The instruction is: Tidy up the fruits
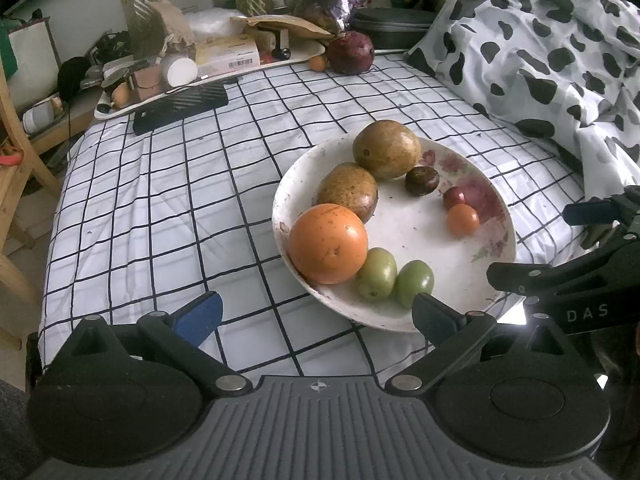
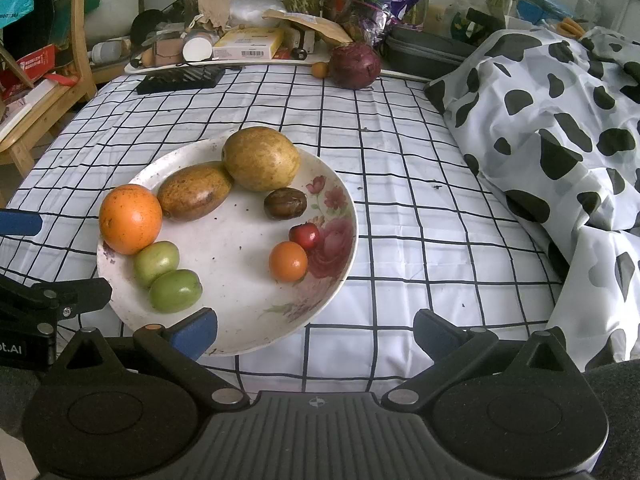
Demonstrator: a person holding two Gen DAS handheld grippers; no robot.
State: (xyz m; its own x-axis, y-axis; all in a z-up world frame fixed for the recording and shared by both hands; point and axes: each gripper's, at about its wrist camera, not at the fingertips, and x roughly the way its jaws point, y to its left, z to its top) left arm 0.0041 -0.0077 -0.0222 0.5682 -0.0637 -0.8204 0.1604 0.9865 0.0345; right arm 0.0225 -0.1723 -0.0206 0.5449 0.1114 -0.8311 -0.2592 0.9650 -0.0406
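A white floral plate (image 1: 420, 236) (image 2: 240, 264) lies on the checked cloth. It holds a large orange (image 1: 328, 243) (image 2: 130, 218), two brown-yellow fruits (image 1: 386, 149) (image 2: 261, 159), two green fruits (image 1: 416, 283) (image 2: 175, 290), a dark brown fruit (image 2: 285, 203), a small red fruit (image 2: 305, 236) and a small orange fruit (image 1: 463, 220) (image 2: 288, 261). My left gripper (image 1: 316, 316) is open and empty at the plate's near-left edge. My right gripper (image 2: 316, 332) is open and empty at the plate's near-right edge. A big dark red fruit (image 1: 350, 53) (image 2: 354, 65) and a small orange fruit (image 2: 319, 69) sit at the cloth's far edge.
A cow-print blanket (image 1: 540, 52) (image 2: 560, 128) is piled on the right. A cluttered tray (image 1: 192, 64) and a black flat object (image 2: 180, 79) lie at the far edge. A wooden chair (image 1: 16, 184) stands at the left.
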